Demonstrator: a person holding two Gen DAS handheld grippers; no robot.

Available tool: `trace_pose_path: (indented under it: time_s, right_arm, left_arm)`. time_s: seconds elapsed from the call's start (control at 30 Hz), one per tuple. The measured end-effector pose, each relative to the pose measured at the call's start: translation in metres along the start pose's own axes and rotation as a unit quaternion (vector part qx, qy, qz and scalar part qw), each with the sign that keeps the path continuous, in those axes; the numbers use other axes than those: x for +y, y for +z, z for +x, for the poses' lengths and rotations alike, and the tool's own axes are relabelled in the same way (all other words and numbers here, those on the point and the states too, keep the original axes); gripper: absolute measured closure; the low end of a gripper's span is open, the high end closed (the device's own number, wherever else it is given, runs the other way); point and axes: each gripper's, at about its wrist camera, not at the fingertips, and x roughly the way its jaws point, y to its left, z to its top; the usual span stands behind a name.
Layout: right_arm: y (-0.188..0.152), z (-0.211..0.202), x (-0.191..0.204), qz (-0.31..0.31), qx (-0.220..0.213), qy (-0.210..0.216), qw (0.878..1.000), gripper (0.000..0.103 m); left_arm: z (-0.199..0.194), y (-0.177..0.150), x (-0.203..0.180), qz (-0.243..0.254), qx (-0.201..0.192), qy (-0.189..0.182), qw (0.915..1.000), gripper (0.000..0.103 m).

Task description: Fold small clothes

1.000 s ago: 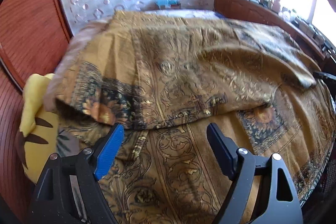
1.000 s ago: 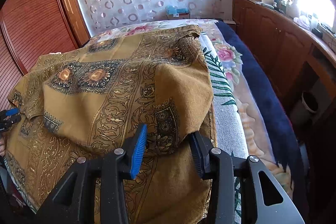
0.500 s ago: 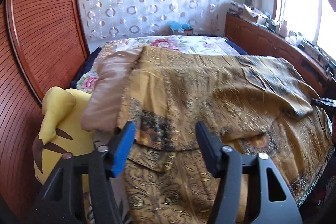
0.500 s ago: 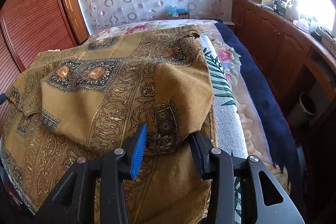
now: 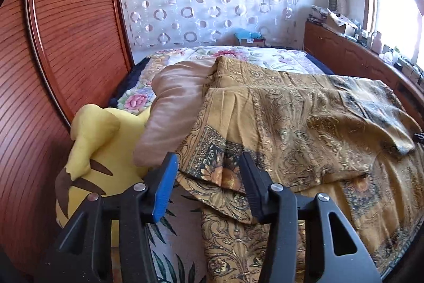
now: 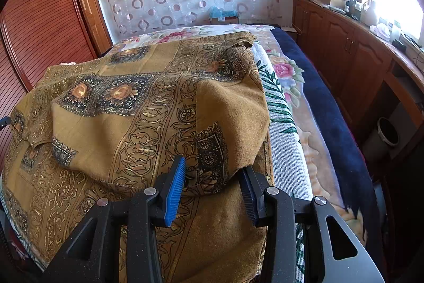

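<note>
- The patterned ochre garment [image 5: 304, 123] is lying spread across the bed [image 5: 238, 55], with one layer already turned over the lower layer.
- The left hand-held gripper [image 5: 209, 184] is hovering at the near left corner of the folded layer. Its jaws have just been closing, and the fabric corner is sitting between them, but no pad is pressing on it yet (the hold is not made).
- The right hand-held gripper [image 6: 212, 187] is standing part-open around the near right corner of the folded layer; whether the pads are pinching the cloth cannot be told from this view.
- Risk: the left jaws are likely catching only the top layer, so the fold may be peeling apart on lifting.
- Risk: the yellow plush toy [image 5: 90, 150] and the tan pillow [image 5: 172, 118] are lying just beside the left corner, and may be snagging the cloth edge.
</note>
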Motion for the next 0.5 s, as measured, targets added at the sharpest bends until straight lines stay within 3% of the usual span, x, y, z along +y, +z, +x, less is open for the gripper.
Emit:
trace_pose_path:
  time_s: [0.33, 0.5]
  right_arm:
    - [0.0, 0.001, 0.001, -0.003, 0.0, -0.002, 1.0, 0.061]
    - [0.001, 0.001, 0.0, -0.004, 0.0, -0.001, 1.0, 0.061]
  left_arm:
    - [0.02, -0.007, 0.007, -0.016, 0.02, 0.044, 0.9987, 0.053]
    - [0.017, -0.009, 0.009, -0.021, 0.012, 0.017, 0.9996, 0.055]
